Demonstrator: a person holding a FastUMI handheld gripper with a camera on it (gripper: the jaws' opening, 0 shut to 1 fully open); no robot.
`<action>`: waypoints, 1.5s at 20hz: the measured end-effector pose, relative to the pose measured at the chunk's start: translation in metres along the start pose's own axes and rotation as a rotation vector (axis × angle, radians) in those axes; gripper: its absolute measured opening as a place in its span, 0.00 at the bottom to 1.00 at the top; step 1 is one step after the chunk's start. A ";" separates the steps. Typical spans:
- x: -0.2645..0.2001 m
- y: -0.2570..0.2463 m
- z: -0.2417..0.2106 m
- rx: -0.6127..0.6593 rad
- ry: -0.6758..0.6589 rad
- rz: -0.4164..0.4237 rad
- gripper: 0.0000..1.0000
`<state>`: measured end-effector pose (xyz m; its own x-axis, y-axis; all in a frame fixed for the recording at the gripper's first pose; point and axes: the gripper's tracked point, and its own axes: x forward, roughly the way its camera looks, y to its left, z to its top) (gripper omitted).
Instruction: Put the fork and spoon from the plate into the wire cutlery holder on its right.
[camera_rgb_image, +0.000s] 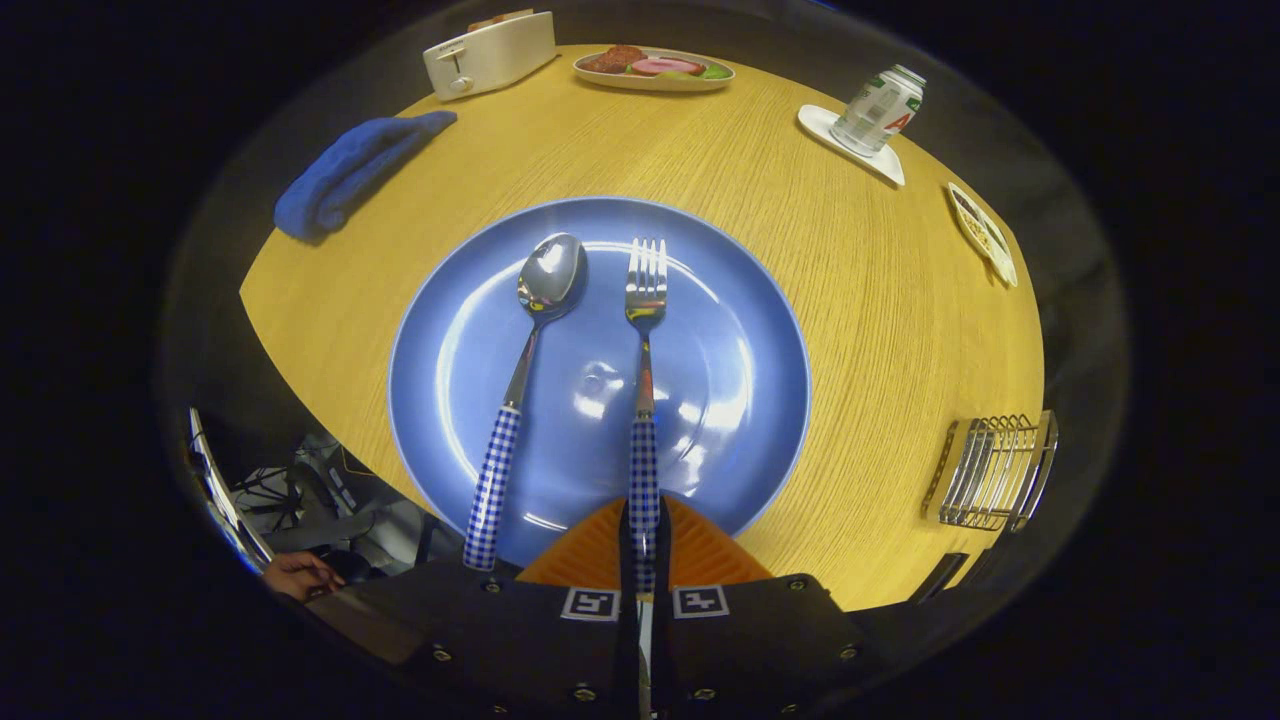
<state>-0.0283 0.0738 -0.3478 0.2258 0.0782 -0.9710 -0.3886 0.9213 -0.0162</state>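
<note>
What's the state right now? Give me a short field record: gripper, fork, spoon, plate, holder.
gripper: fingers closed on the fork's checked handle end
fork: lying on the plate, tines pointing away, handle between the fingers
spoon: lying on the plate just left of the fork, untouched
plate: blue, on the wooden table, just ahead of the fingers
holder: wire, on the table right of the plate, nothing seen in it
done so far: neither piece in the holder yet
</note>
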 end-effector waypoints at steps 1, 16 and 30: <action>-0.001 -0.001 0.000 -0.004 0.000 0.005 0.05; -0.079 -0.060 -0.019 -0.208 0.077 0.038 0.05; -0.171 -0.205 -0.108 -0.151 0.257 -0.039 0.05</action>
<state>-0.0841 -0.1695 -0.2043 0.0172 -0.0724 -0.9972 -0.5169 0.8531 -0.0709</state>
